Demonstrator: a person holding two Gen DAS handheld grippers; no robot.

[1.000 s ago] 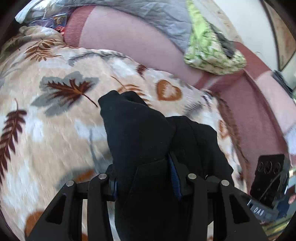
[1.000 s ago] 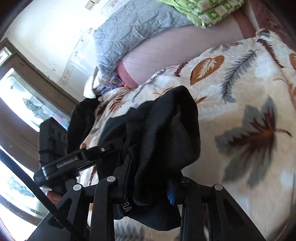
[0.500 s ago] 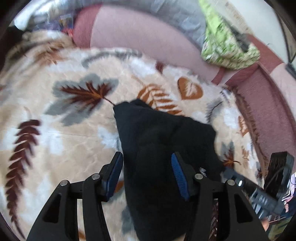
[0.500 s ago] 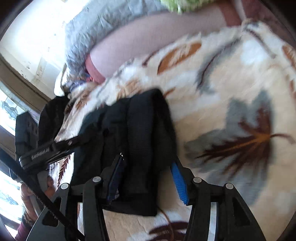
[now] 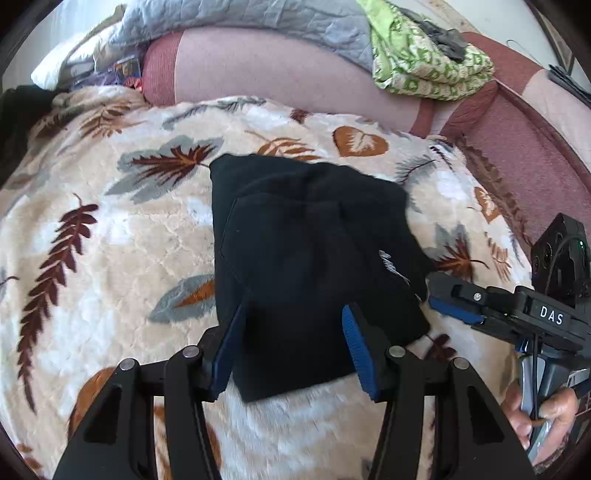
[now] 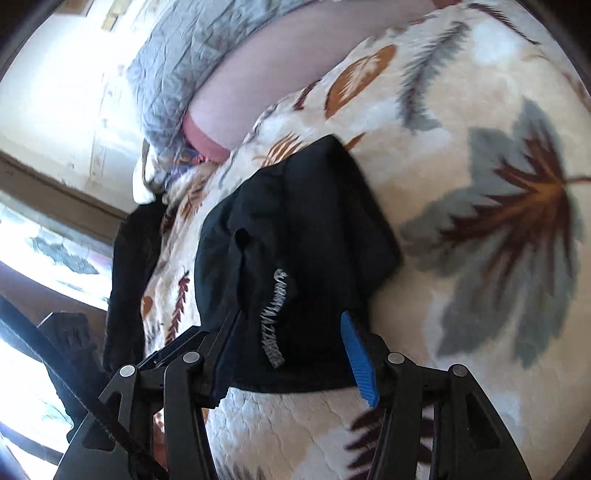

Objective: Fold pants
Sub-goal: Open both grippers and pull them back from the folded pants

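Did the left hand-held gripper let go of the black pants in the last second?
Yes. The left hand-held gripper opened; black pants lie folded on the leaf-print blanket.

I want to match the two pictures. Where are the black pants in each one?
Left wrist view: the pants lie folded in the middle, just beyond the open left gripper.
Right wrist view: the pants sit centre-left, beyond the open right gripper.
Shared landmark: the leaf-print blanket under them.

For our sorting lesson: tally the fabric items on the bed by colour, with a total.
Black: 1, pants
Leaf-print: 1, blanket
Grey: 1, quilt
Green: 1, cloth
Total: 4
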